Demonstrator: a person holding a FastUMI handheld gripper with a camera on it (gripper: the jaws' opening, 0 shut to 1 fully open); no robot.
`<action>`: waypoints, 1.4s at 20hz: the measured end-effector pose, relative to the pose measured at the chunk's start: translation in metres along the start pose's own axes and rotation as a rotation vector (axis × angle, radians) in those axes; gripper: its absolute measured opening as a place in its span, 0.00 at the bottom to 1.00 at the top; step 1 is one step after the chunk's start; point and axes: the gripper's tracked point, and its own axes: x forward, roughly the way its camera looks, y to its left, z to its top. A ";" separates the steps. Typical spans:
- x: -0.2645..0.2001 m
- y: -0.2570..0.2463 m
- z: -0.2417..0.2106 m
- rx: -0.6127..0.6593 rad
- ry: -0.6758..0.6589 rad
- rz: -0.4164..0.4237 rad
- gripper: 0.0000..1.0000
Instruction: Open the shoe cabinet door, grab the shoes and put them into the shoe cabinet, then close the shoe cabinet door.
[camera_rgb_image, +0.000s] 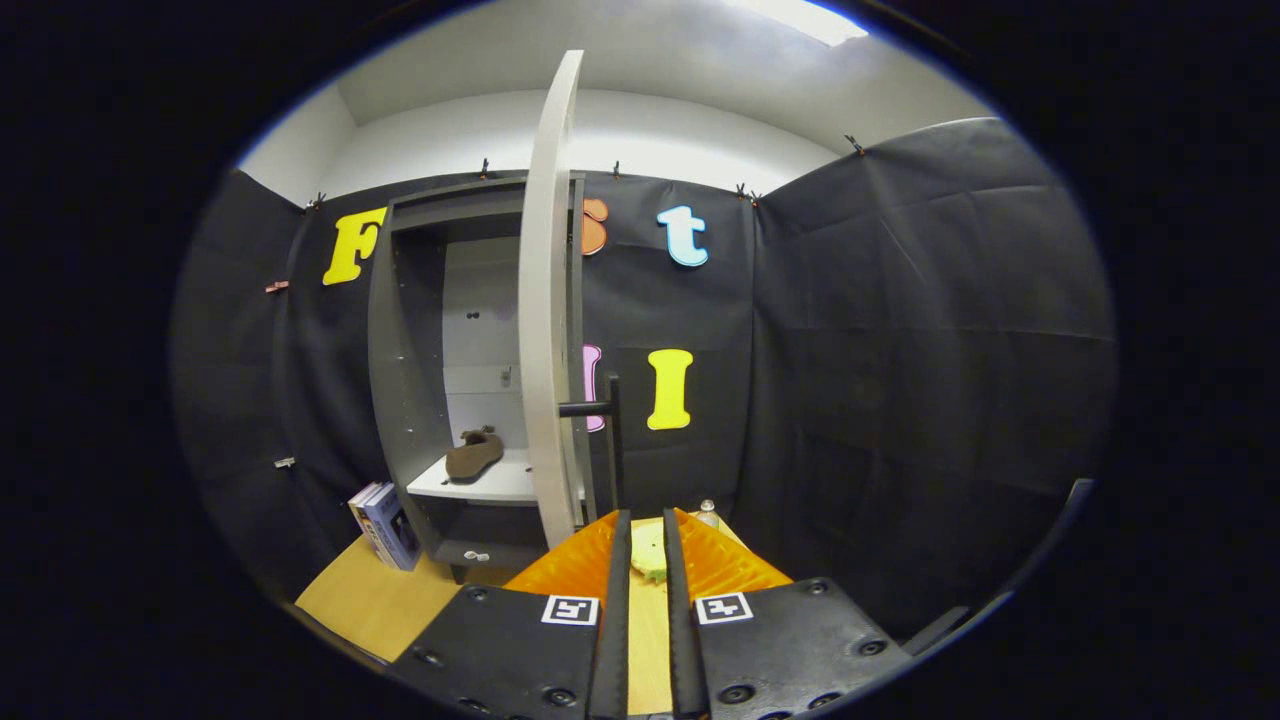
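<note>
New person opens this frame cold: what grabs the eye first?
The open shoe cabinet door stands edge-on ahead of the tongs, its black handle jutting out at mid-height. Behind it, the shoe cabinet is open, with one brown shoe on its pale shelf. The tongs' fingers sit nearly closed with nothing between them; a pale green object lies on the wooden floor just beyond them.

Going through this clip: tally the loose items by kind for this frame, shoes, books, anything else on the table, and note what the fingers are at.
Shoes: 1, brown shoe on the cabinet shelf
Books: 2, books leaning beside the cabinet
Bottles: 1, small bottle beyond the fingers
Green things: 1, pale green object just ahead of the fingers
Total: 5
The gripper holds nothing; its fingers stand nearly closed.
</note>
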 end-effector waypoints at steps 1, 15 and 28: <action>-0.005 0.006 -0.005 0.004 0.011 0.020 0.21; 0.008 0.213 -0.212 0.017 0.459 0.391 0.99; 0.064 0.264 -0.432 -0.005 0.813 0.362 0.99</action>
